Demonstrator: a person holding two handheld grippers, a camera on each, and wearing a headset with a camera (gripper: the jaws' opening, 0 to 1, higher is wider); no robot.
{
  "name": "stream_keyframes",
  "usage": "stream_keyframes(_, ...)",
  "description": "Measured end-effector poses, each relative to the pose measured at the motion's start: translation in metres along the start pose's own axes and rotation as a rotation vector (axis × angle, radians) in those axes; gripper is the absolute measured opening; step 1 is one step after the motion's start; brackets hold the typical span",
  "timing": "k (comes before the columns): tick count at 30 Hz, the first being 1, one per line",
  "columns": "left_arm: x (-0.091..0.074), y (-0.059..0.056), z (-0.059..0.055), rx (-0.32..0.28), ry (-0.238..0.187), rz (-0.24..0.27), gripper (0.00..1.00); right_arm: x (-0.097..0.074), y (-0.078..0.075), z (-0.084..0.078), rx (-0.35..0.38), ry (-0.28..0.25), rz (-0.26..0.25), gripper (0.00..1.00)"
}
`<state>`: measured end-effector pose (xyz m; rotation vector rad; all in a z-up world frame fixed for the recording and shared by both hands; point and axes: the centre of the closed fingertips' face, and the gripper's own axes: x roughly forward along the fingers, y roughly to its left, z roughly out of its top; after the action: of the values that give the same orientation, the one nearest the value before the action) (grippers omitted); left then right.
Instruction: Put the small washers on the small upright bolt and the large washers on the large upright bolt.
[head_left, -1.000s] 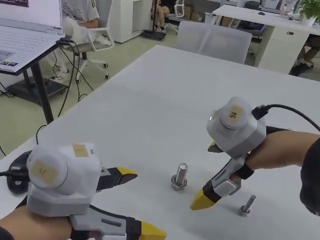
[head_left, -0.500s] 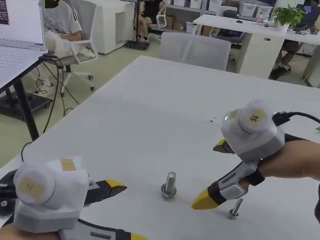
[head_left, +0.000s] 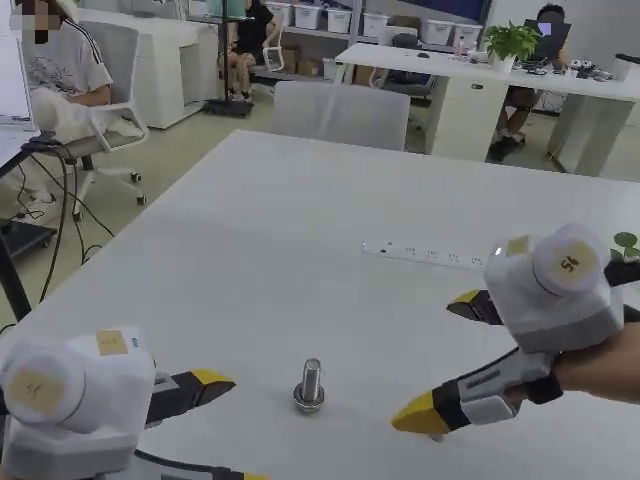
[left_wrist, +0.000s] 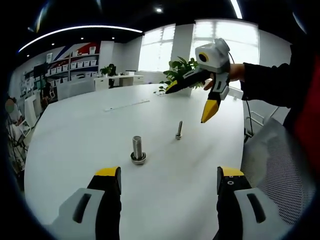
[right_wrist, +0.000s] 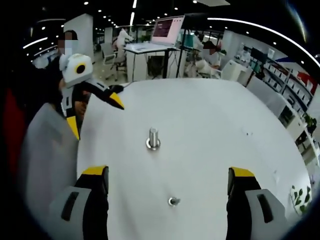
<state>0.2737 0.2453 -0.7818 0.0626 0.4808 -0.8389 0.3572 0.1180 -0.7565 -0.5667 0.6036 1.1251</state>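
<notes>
Presently we find both pairs of jaws spread wide and holding nothing, the left gripper (left_wrist: 169, 172) and the right gripper (right_wrist: 168, 171) hovering above the white table (head_left: 300, 230). The large upright bolt (head_left: 309, 383) stands between them; the small upright bolt (right_wrist: 173, 201) stands near the right gripper's jaws.

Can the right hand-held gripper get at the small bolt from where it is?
Probably yes: the right hand-held gripper is open, the small bolt stands close by, framed between its jaws, and nothing lies in the way.
</notes>
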Motion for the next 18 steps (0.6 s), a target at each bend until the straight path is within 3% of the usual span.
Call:
stream_keyframes(3, 0.000, 0.001, 0.001, 0.004, -0.002, -0.004, 0.78, -0.010, 0.005, -0.006, 0.023, -0.053, -0.036, 1.00)
stream_keyframes(8, 0.001, 0.002, 0.005, 0.015, -0.004, -0.011, 0.78, -0.024, 0.015, -0.025, 0.054, -0.071, -0.076, 1.00)
stream_keyframes(12, 0.003, -0.001, 0.006, 0.024, -0.004, -0.019, 0.78, -0.036, 0.020, -0.032, 0.124, -0.137, -0.118, 1.00)
stream_keyframes(18, 0.004, -0.005, 0.006, 0.026, -0.004, -0.025, 0.78, -0.037, 0.032, -0.050, 0.190, -0.192, -0.166, 0.99)
